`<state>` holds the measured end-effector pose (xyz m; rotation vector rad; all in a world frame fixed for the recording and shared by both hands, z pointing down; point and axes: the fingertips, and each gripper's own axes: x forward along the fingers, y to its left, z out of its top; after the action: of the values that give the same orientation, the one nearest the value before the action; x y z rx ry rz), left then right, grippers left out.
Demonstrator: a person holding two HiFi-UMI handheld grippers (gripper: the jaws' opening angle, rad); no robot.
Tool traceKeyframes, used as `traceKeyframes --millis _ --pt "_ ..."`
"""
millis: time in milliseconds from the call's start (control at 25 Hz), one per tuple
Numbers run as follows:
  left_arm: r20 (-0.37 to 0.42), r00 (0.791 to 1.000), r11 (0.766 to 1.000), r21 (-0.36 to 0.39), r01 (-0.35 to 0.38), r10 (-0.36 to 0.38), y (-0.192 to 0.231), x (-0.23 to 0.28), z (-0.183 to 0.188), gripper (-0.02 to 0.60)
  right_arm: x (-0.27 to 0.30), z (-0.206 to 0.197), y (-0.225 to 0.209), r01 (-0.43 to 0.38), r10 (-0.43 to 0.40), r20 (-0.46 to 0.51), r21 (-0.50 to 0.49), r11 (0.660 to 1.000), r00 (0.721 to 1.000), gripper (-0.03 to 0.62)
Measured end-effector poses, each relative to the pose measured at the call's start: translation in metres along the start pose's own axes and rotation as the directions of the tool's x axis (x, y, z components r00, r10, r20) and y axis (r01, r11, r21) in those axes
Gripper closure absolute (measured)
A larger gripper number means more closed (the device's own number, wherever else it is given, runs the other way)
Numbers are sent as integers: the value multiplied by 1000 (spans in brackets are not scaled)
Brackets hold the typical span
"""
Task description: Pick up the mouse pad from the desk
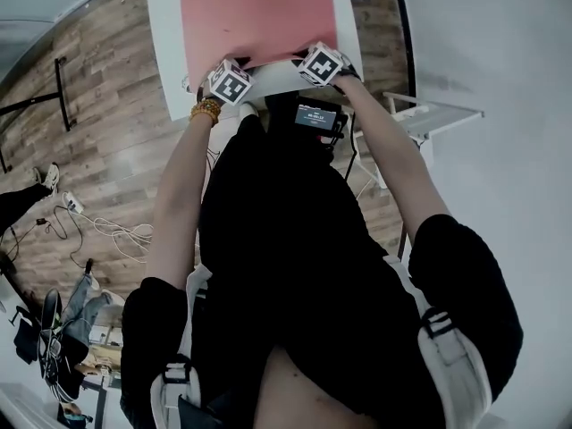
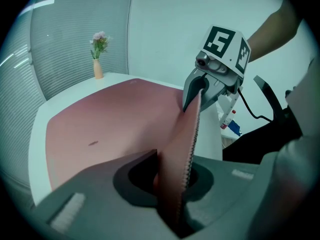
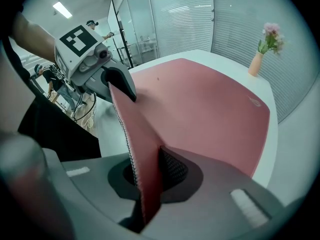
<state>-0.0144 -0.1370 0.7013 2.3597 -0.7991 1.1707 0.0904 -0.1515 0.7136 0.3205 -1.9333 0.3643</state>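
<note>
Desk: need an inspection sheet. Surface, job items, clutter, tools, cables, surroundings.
Surface: white desk, smooth top.
Job's things: pink mouse pad, near edge lifted and curled up, far part lying on the desk.
Clutter: small vase of flowers at a far corner; nothing else seen.
Tools: left tool and right tool, both shut on the mouse pad's near edge.
Cables: white cables loose on the floor; none seen on the desk.
Surroundings: wood floor, blinds along the walls.
</note>
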Motion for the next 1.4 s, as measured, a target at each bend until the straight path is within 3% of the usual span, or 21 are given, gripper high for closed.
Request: traceKeyframes --millis 520,1280,1400 --pt "33 999 1000 -21 1 0 -34 -10 -16 538 -6 -21 30 -43 43 -14 10 999 999 546" --pt "-28 994 992 -79 101 -104 -74 -26 -38 542 -13 -43 73 -132 138 -77 81 988 987 545" --pt "-5 995 992 -78 99 -100 -78 -32 -37 543 -19 -44 81 -140 145 -72 82 987 987 546"
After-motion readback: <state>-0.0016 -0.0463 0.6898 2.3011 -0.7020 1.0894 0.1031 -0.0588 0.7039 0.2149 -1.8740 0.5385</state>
